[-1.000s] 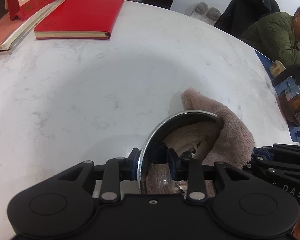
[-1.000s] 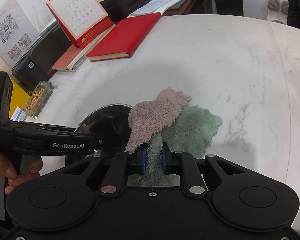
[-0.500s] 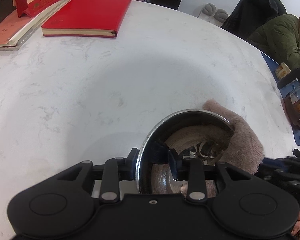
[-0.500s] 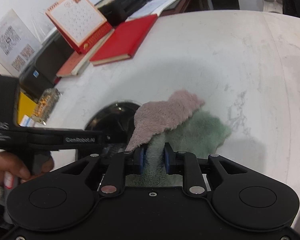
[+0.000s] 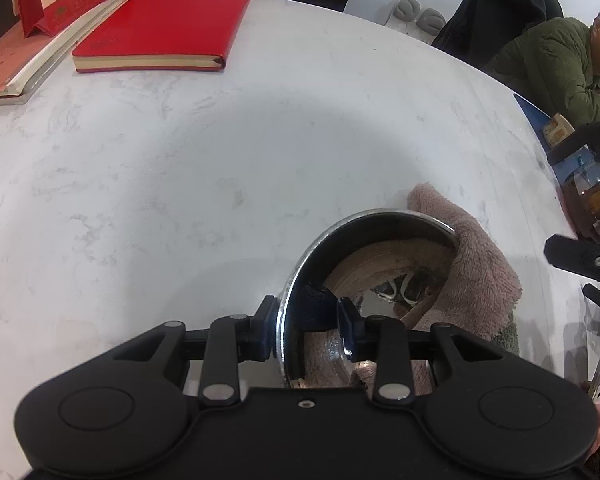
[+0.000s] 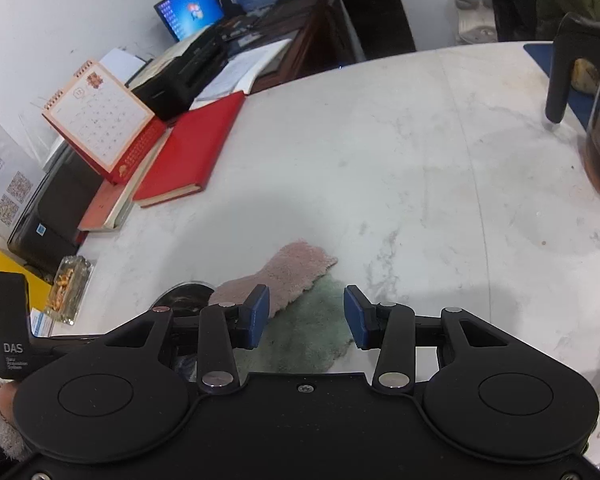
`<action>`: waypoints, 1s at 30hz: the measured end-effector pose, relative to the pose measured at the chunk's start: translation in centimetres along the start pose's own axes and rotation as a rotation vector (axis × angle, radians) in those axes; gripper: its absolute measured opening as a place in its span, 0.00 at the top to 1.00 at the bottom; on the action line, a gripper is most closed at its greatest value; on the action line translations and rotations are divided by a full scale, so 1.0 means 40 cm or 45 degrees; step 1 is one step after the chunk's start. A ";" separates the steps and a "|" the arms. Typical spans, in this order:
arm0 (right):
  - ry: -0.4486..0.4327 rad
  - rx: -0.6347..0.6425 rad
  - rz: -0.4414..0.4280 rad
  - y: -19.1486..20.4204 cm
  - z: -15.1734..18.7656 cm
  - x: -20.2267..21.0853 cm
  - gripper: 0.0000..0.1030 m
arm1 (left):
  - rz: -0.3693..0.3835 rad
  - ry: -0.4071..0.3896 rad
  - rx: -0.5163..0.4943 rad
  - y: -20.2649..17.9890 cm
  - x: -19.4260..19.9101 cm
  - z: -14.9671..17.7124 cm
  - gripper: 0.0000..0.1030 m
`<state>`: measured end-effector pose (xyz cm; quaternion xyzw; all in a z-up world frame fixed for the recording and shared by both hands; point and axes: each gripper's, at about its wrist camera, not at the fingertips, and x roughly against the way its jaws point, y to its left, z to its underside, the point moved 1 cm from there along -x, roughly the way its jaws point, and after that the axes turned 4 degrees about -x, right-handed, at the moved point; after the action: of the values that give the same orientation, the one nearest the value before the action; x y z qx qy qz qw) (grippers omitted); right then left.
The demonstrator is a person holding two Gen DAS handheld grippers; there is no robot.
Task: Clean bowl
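Left wrist view, tabletop (image 5: 228,152): white marbled stone, wide and mostly bare, filling both views.
Red notebook (image 5: 168,24): lies flat at the far left of the tabletop, beside a stack of books with a desk calendar (image 6: 100,120) standing on it.
Cloth (image 5: 480,276): pink on one face and green on the other, it lies on the tabletop just right of the bowl, its pink edge draped against the bowl's right rim; in the right wrist view the green part spreads flat under the pink.
Bowl (image 5: 380,240): shiny steel, near the front centre, tilted so its inside faces the camera.
Left hand-held gripper (image 5: 308,328): pinches the bowl's near-left rim, one pad outside the wall and one inside.
Right hand-held gripper (image 6: 306,316): jaws spread apart, having just been opening; they hang over the cloth with nothing pressed between the blue pads (image 6: 256,316).
Glass pitcher (image 6: 596,128): dark liquid inside, at the far right edge.
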<state>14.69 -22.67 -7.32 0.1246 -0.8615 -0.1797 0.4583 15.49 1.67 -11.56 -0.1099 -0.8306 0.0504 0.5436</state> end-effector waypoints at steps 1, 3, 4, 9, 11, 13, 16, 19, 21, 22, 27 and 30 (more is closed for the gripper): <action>0.012 0.054 0.036 0.008 0.001 -0.006 0.61 | 0.004 0.001 0.006 0.003 0.000 0.000 0.70; 0.043 0.079 0.059 0.016 0.003 -0.013 0.61 | 0.010 0.004 0.015 0.007 0.000 -0.001 0.71; 0.059 0.056 0.041 0.016 0.005 -0.015 0.60 | 0.013 0.005 0.016 0.008 0.001 -0.003 0.73; 0.121 -0.118 -0.136 0.014 0.019 -0.008 0.56 | 0.053 -0.009 -0.008 0.010 0.003 -0.021 0.73; 0.164 -0.143 -0.180 0.024 0.027 -0.017 0.56 | 0.054 -0.010 -0.020 0.010 -0.006 -0.031 0.71; 0.189 -0.117 -0.166 0.039 0.034 -0.030 0.56 | 0.079 -0.006 -0.011 0.014 -0.013 -0.037 0.72; 0.219 -0.045 -0.155 0.068 0.039 -0.055 0.66 | 0.090 -0.004 -0.005 0.018 -0.011 -0.034 0.76; 0.239 0.046 -0.130 0.090 0.033 -0.077 0.80 | 0.090 -0.001 0.004 0.022 -0.004 -0.024 0.80; 0.236 0.133 -0.102 0.107 0.019 -0.093 0.83 | 0.084 0.008 0.016 0.024 0.005 -0.008 0.83; 0.233 0.178 -0.093 0.116 0.014 -0.098 0.84 | 0.085 0.015 0.024 0.025 0.008 -0.002 0.84; 0.228 0.404 -0.066 0.160 -0.002 -0.113 0.83 | 0.102 0.033 0.009 0.020 0.028 0.016 0.84; 0.220 0.504 -0.053 0.182 -0.004 -0.111 0.78 | 0.098 0.014 -0.007 0.025 0.031 -0.006 0.82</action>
<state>16.90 -14.44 -7.45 0.2449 -0.8347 -0.0049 0.4932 15.36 2.91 -10.56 -0.1437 -0.8229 0.0682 0.5455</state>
